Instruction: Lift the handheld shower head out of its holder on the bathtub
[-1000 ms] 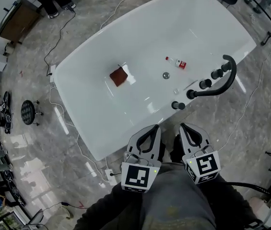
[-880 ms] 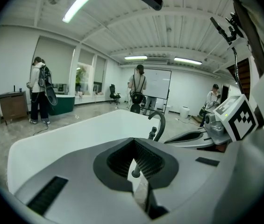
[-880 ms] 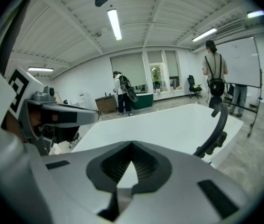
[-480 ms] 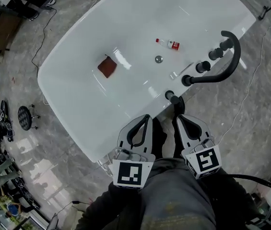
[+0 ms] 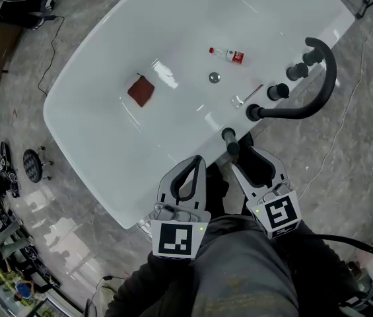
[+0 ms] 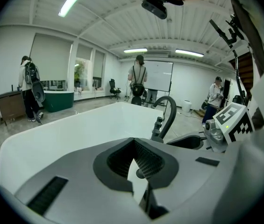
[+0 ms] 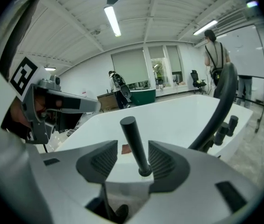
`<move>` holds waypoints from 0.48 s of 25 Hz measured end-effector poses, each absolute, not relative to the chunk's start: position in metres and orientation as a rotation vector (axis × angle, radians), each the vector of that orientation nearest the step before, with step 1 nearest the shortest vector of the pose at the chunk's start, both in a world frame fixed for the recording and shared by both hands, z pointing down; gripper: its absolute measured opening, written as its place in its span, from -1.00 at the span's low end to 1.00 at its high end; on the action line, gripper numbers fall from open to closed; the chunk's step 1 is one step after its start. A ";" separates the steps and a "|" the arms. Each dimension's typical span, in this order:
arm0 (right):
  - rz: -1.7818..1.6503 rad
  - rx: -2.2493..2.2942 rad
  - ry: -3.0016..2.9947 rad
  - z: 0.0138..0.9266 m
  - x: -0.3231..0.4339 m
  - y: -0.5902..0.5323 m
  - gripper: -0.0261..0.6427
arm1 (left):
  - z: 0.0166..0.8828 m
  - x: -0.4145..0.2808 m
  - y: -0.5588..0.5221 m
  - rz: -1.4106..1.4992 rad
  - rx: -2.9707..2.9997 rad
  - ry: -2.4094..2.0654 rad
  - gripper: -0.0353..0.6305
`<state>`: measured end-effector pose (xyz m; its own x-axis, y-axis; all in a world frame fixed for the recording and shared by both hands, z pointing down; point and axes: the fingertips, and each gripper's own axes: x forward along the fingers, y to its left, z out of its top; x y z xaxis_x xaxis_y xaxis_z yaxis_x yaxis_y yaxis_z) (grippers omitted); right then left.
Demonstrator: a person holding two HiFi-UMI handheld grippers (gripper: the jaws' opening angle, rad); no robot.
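Note:
The black handheld shower head stands as a thin stick in its holder on the near rim of the white bathtub. In the right gripper view the shower head rises tilted between the two pads. My right gripper is around it with its jaws opening, and a gap shows on each side of the stick. My left gripper hovers just left of it over the rim, its fingertips meeting, nothing held.
A black arched faucet and two black knobs line the rim to the right. In the tub lie a red-brown square pad, a small bottle and the drain. Cables cross the floor. People stand far behind.
Both grippers have sunk toward the tub's near rim. The right jaws, shut before, now stand apart around the shower head. The left gripper stays shut.

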<state>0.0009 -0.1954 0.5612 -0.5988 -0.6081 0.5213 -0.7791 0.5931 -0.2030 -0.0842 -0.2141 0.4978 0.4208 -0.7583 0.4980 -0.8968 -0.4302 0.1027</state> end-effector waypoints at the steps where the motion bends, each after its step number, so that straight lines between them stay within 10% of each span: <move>1: 0.579 1.103 -2.426 0.563 0.000 -0.196 -0.33 | 0.500 -0.083 -0.215 0.548 2.324 -1.418 -0.88; 12: 0.521 1.045 -2.453 0.587 -0.019 -0.227 -0.29 | 0.527 -0.099 -0.234 0.565 2.246 -1.469 -0.88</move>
<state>-0.0185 -0.2268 0.5867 -0.6281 -0.5849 0.5133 -0.7429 0.6469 -0.1720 -0.0990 -0.2344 0.5270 0.3675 -0.7628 0.5320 -0.9228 -0.3705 0.1062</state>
